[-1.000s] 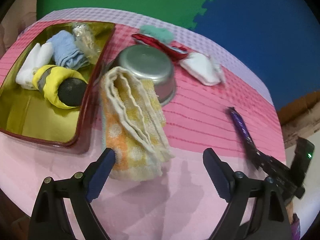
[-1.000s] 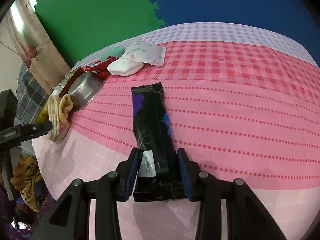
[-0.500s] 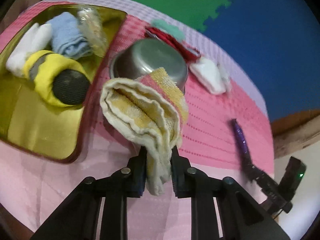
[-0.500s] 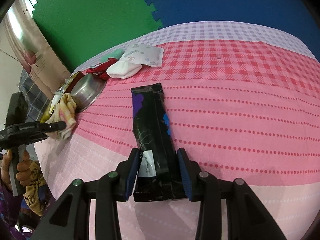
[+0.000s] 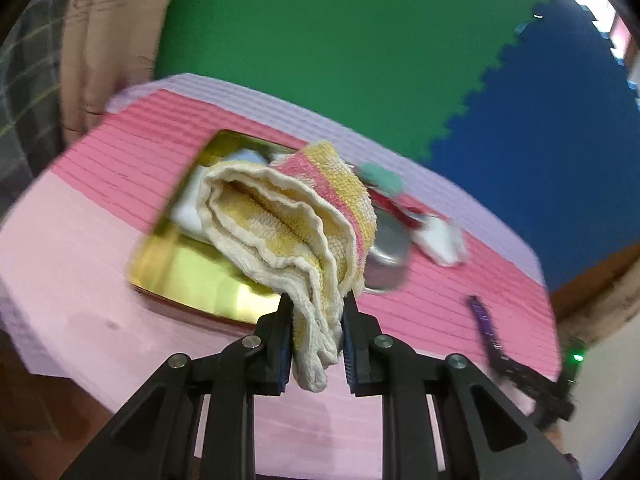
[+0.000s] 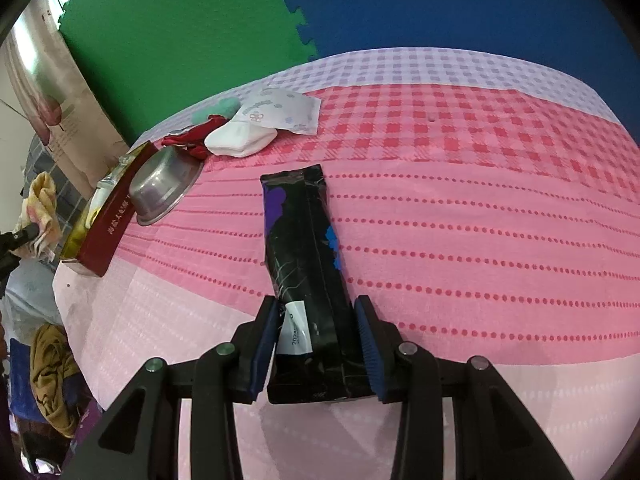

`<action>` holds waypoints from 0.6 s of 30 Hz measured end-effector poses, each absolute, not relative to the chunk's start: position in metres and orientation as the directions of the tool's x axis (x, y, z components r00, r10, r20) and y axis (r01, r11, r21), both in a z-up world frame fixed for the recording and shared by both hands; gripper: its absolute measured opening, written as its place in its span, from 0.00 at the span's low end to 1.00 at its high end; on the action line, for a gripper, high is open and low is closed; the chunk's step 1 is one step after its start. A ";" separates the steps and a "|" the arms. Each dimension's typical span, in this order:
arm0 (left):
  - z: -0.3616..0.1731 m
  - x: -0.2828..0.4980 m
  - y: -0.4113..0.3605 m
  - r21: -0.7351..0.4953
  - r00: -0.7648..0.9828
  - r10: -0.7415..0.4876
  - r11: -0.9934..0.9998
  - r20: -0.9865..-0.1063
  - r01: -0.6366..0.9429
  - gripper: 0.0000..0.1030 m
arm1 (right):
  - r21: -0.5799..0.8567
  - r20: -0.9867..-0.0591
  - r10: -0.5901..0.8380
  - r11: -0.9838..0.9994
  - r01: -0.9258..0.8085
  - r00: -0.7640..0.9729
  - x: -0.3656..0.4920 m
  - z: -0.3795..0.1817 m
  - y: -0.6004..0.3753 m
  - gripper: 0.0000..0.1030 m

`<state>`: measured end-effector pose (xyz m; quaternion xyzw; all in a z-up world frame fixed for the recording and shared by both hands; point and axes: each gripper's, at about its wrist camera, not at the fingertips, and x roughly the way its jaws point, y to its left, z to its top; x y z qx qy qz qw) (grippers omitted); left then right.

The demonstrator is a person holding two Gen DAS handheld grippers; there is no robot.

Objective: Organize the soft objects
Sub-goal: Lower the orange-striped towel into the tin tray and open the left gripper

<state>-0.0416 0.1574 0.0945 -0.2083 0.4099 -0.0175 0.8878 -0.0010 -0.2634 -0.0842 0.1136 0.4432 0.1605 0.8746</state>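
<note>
Gripping the folded yellow/pink towel (image 5: 296,232) w/ the left gripper (image 5: 316,336): fingers (image 5: 282,340) nearly closed, pinching the lower edge, so the bulk flops fwd and up over the tips, clear of the counter (image 5: 80,280). Left wrist view is motion-blurred. Towel hangs in front of the gold tin (image 5: 192,276), which already has white and pale blue soft items inside; tin prob. the collection bin, so the raised hold looks meant to clear its rim. Steel bowl (image 5: 388,256) sits just right of the towel, partly hidden; beyond it a red cloth (image 5: 394,206), teal item (image 5: 382,176) and white sock (image 5: 442,240) lie on the cloth-covered counter, still unsorted. Right wrist view: right gripper (image 6: 318,344) low at the counter, fingers (image 6: 264,344) roughly package-width apart, one on each side of the near end of the black/purple pouch (image 6: 304,248); pouch lies flat on the counter, contact looks light, can't tell if truly clamped. Judgement: held as a steadying/parked grip while the left side works. Far left of this view the towel (image 6: 42,200) shows in the air beside the tin (image 6: 108,232), bowl (image 6: 164,188) inverted next to the tin wall. A floral packet (image 6: 280,110) lies behind the sock (image 6: 240,140).
</note>
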 end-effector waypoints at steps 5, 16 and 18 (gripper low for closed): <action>0.080 -0.019 0.196 -0.292 0.605 -0.121 0.937 -0.787 -0.192 0.19 | 0.326 -0.748 0.367 0.929 -0.175 0.553 0.002 -0.084 -0.262 0.38; 0.023 0.018 0.208 -0.125 0.531 -0.001 0.972 -0.848 -0.198 0.67 | 0.307 -0.763 0.361 0.932 -0.190 0.537 0.007 -0.084 -0.262 0.38; 0.029 0.015 0.205 -0.057 0.561 0.080 0.973 -0.824 -0.222 0.85 | 0.309 -0.763 0.362 0.932 -0.191 0.535 0.008 -0.084 -0.263 0.38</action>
